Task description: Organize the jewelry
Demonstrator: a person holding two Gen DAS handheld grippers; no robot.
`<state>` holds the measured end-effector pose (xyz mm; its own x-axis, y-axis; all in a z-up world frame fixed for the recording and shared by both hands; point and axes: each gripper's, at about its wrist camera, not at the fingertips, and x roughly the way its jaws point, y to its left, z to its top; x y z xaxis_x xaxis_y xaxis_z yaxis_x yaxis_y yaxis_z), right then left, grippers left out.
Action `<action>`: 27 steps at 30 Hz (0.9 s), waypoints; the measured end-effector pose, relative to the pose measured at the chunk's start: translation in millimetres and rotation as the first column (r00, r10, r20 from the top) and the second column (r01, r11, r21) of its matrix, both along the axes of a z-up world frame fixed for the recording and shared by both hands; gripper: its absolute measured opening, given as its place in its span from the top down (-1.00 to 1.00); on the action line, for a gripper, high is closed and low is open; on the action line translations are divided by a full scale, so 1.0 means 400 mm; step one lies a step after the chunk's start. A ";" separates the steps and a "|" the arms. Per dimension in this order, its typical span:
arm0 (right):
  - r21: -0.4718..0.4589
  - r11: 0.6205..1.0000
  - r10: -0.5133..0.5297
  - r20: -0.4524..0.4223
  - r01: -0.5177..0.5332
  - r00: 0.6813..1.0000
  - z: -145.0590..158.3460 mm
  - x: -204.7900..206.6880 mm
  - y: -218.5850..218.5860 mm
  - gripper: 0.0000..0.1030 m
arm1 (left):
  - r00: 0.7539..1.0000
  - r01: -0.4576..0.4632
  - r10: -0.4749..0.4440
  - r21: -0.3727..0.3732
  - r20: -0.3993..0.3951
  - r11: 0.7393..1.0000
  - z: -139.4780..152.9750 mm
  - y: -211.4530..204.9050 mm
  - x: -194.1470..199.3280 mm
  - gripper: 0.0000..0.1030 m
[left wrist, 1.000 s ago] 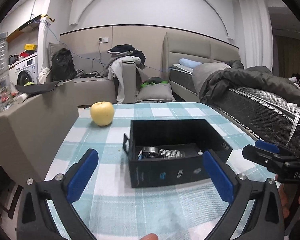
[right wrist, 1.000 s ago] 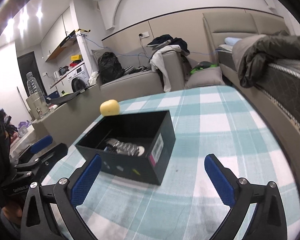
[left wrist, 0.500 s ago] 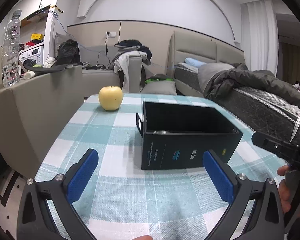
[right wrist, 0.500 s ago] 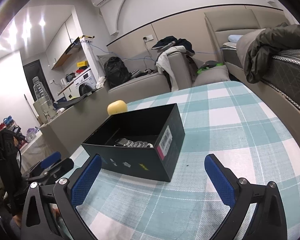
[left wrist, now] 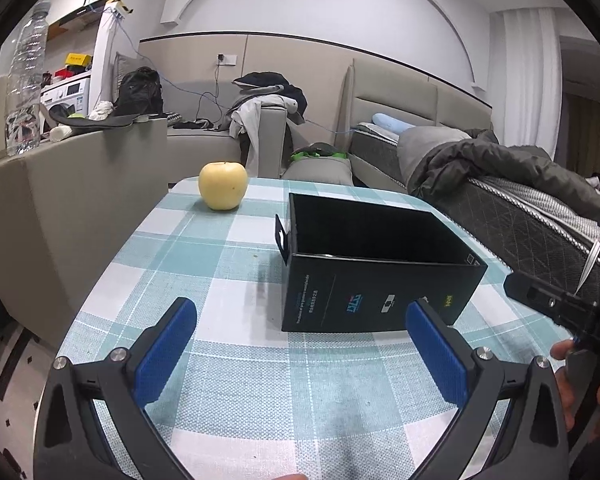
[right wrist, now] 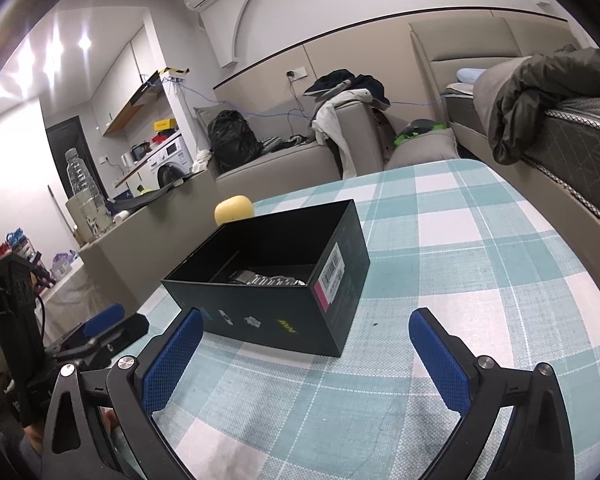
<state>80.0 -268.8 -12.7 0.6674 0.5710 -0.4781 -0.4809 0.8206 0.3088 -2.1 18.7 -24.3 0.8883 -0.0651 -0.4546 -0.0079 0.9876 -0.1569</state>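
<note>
Both the left tongs [left wrist: 300,344] and the right tongs [right wrist: 305,344] gape wide and empty above the checked worktop [right wrist: 480,280]. A black box [right wrist: 284,280] ahead holds what looks like a metal bracelet [right wrist: 266,279].

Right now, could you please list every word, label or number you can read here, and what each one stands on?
"DAS": on the right gripper body, cut off at the frame edge.
Black box front: small print, a blue logo and icons, too blurred to read.
Barcode sticker on the box's end: digits too small to read.
Yellow box on the shelf: print unreadable.
</note>
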 end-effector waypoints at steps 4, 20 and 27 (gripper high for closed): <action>-0.025 1.000 -0.007 0.017 0.008 1.000 0.001 -0.008 0.009 -1.00 | 1.000 -0.011 0.011 -0.034 -0.015 0.999 -0.003 0.014 0.005 -0.97; -0.023 1.000 0.007 0.003 -0.007 1.000 0.000 -0.004 0.014 -1.00 | 1.000 -0.005 0.005 0.031 0.005 0.999 -0.002 -0.012 -0.006 -0.97; -0.031 0.999 0.005 -0.006 -0.006 1.000 0.006 0.001 0.019 -1.00 | 1.000 0.004 -0.004 0.059 -0.002 0.998 0.002 -0.019 -0.001 -0.97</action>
